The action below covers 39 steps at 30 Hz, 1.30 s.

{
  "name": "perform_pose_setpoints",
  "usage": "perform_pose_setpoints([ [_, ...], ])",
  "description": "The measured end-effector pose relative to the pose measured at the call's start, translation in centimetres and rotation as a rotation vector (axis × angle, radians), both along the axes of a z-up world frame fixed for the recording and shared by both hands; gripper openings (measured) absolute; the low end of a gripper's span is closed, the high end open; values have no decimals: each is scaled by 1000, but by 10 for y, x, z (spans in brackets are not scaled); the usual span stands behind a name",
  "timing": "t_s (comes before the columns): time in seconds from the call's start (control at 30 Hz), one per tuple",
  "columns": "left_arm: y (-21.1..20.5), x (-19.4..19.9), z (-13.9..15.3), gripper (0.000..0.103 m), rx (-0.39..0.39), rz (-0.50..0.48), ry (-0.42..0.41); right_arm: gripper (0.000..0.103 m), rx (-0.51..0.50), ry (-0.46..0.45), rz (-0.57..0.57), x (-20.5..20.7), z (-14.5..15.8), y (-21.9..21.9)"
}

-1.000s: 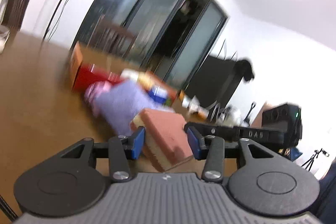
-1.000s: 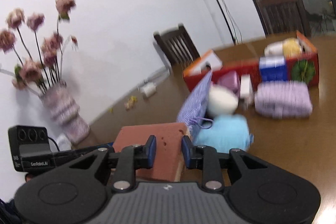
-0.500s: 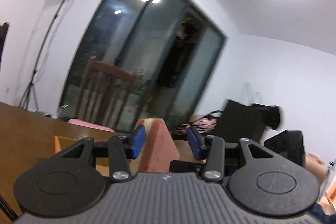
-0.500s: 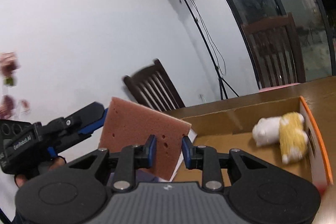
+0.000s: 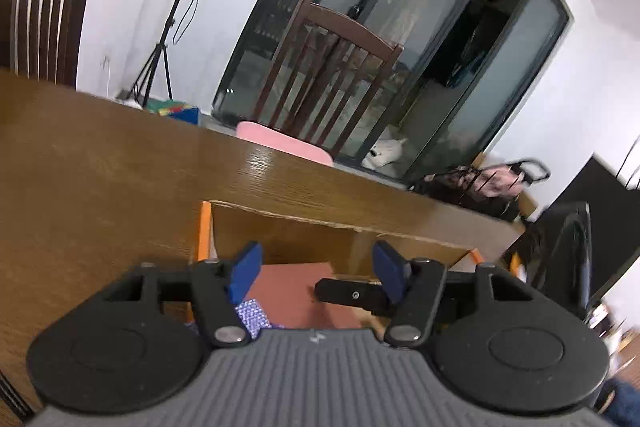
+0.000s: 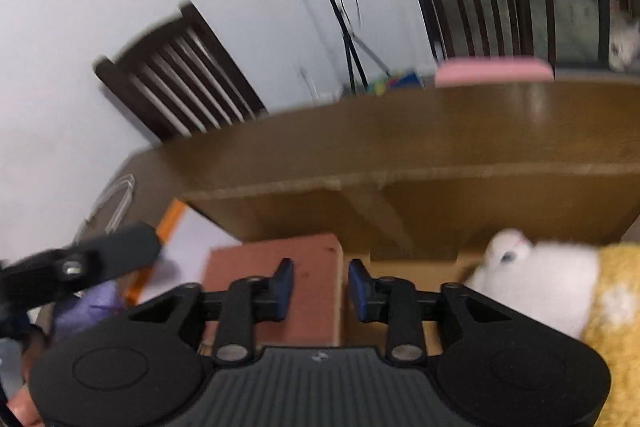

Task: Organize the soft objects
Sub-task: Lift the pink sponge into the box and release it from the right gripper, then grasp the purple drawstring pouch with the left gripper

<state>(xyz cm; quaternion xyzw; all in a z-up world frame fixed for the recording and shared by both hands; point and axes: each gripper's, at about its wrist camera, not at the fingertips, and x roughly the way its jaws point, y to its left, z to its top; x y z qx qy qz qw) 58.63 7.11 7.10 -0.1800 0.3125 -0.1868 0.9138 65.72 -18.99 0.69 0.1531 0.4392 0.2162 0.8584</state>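
Sponge [image 6: 276,283] now lies flat in the cardboard box [image 5: 280,227] — a moment ago both tools held it up in the air. The left tool [image 5: 316,269] is spread wide, and the right tool [image 6: 318,287] is apart too. Beside it rests a plush toy [image 6: 536,291]. One soft thing looks put away — behind stretches the brown surface [image 5: 100,155].

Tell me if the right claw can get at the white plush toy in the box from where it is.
Probably yes. The right claw is open over the sponge, holding nothing, and the white plush toy lies just to its right in the same box, with nothing between them.
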Motion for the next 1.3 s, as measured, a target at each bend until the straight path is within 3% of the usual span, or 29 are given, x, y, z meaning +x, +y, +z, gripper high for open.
perform_pose_setpoints([
  [0.07, 0, 0, 4, 63, -20, -4, -17, 53, 15, 9, -3, 3, -4, 1],
  [0.37, 11, -60, -3, 62, -43, 1, -106, 54, 16, -163, 44, -50, 33, -2],
  [0.43, 13, -83, -9, 55, -32, 37, -99, 54, 1, -198, 65, -71, 44, -3],
  [0.5, 17, -108, -12, 38, -25, 62, -78, 54, -13, -236, 84, -97, 52, -6],
  [0.53, 18, -126, -13, 38, -31, 62, -73, 54, -18, -256, 88, -113, 55, -9],
  [0.67, 18, -209, -17, 45, -48, 53, -133, 55, -23, -307, 122, -174, 61, -24],
  [0.77, 6, -255, -29, 45, -39, 12, -91, 55, -24, -311, 143, -226, 54, -40],
  [0.9, -21, -312, -34, 52, 40, -31, -117, 58, -39, -337, 140, -299, 41, -52],
  [1.03, -38, -356, -31, 62, 75, -68, -151, 62, -5, -337, 112, -367, 24, -61],
  [1.17, -49, -385, -35, 74, 169, -59, -179, 68, 21, -328, 67, -418, 9, -74],
  [1.3, -52, -393, -39, 76, 273, -54, -209, 68, -20, -319, 40, -445, -2, -83],
])
